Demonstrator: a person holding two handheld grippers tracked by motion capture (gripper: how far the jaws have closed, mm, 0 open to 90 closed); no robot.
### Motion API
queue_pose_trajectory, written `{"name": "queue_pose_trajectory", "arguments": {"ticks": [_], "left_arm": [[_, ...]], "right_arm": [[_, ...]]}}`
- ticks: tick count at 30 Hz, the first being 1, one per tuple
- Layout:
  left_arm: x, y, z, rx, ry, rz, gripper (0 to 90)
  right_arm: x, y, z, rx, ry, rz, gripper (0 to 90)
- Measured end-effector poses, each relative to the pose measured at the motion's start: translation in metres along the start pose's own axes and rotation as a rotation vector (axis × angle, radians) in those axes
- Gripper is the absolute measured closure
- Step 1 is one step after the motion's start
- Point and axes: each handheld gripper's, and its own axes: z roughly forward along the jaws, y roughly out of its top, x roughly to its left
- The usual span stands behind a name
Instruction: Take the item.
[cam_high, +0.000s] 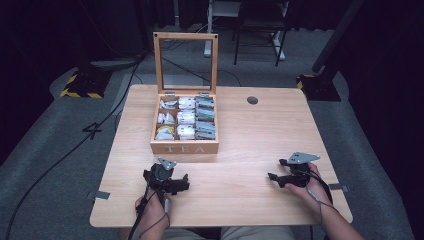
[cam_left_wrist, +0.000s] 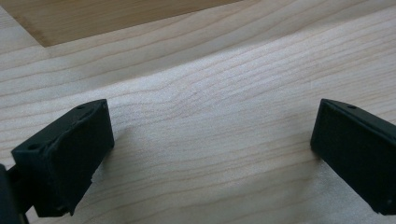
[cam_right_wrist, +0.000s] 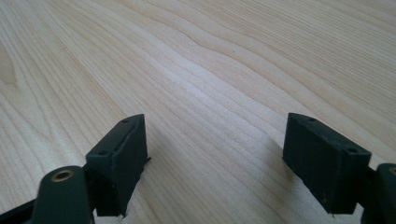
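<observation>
Left tool (cam_high: 167, 182) near the desk's (cam_high: 240, 145) front edge, jaws wide over bare wood, right tool (cam_high: 287, 176) well apart, jaws wide and empty, open tea box (cam_high: 184, 130) just beyond the left tool, lid upright

Wooden tea box (cam_high: 184, 147) — lid upright, open; packets fill compartments — table's centre, far half.

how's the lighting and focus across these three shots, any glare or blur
High view: the table is evenly lit while the floor and room around it fall dark; the tea box is a little soft, its packets hard to read. Left gripper view: soft sheen on the wood, the fingers near-black and slightly blurred, faint shadows beside them. Right gripper view: pale glare mid-table, far grain softening, fingers dark.
</observation>
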Motion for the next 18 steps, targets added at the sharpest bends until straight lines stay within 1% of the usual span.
{"name": "queue_pose_trajectory", "arguments": {"ticks": [10, 12, 14, 15, 16, 18], "left_arm": [[0.0001, 0.0001, -0.0001, 0.001, 0.002, 0.001, 0.0], [0.0000, 0.0000, -0.0001, 0.001, 0.001, 0.000, 0.0], [-0.0001, 0.0000, -0.0001, 0.002, -0.001, -0.002, 0.0], [-0.0001, 0.0000, -0.0001, 0.001, 0.000, -0.002, 0.0], [0.0000, 0.0000, 0.0000, 0.001, -0.001, -0.002, 0.0], [-0.0003, 0.0001, 0.0001, 0.000, -0.001, -0.003, 0.0]], "right_arm": [[0.0001, 0.0001, -0.0002, 0.002, -0.003, 0.001, 22.2], [0.0003, 0.0001, -0.0003, 0.000, -0.006, 0.008, 23.7], [-0.0004, 0.0002, -0.0008, -0.005, -0.016, 0.021, 28.1], [-0.0016, 0.0017, -0.0017, 0.010, -0.015, 0.017, 29.8], [-0.0028, 0.0051, -0.0033, 0.021, -0.013, 0.008, 29.8], [-0.0027, 0.0076, -0.0046, 0.022, -0.013, 0.008, 29.8]]}}
